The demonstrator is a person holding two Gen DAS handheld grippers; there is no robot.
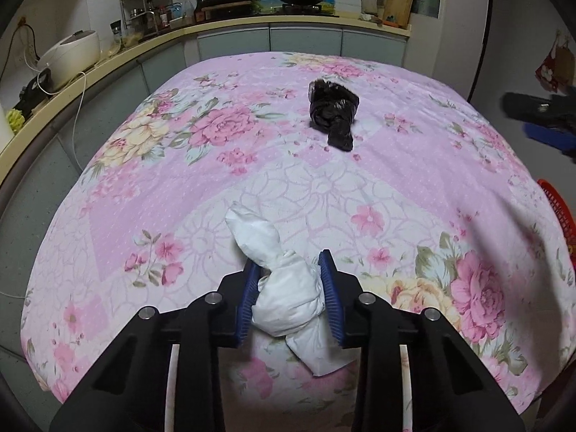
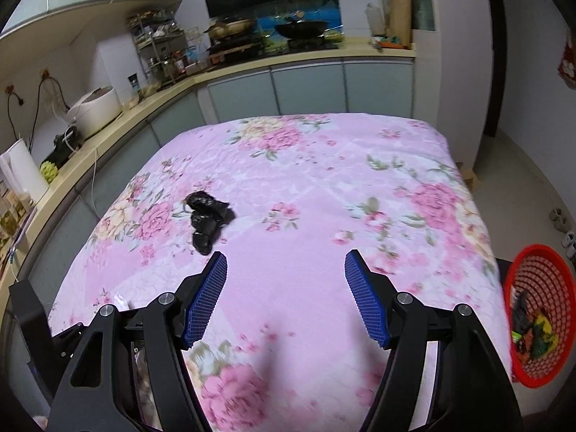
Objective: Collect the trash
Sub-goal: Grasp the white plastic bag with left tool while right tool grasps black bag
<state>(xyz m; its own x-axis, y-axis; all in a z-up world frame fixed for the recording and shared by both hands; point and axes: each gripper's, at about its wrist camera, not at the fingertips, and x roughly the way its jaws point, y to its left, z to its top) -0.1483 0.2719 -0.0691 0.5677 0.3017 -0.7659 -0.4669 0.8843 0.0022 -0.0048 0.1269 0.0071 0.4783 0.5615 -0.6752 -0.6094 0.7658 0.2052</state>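
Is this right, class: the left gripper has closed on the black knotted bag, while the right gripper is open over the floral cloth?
Not quite. The left gripper has closed on the white knotted bag, as the left wrist view shows. The black knotted bag lies untouched farther along the floral cloth. The right gripper is indeed open over the cloth.
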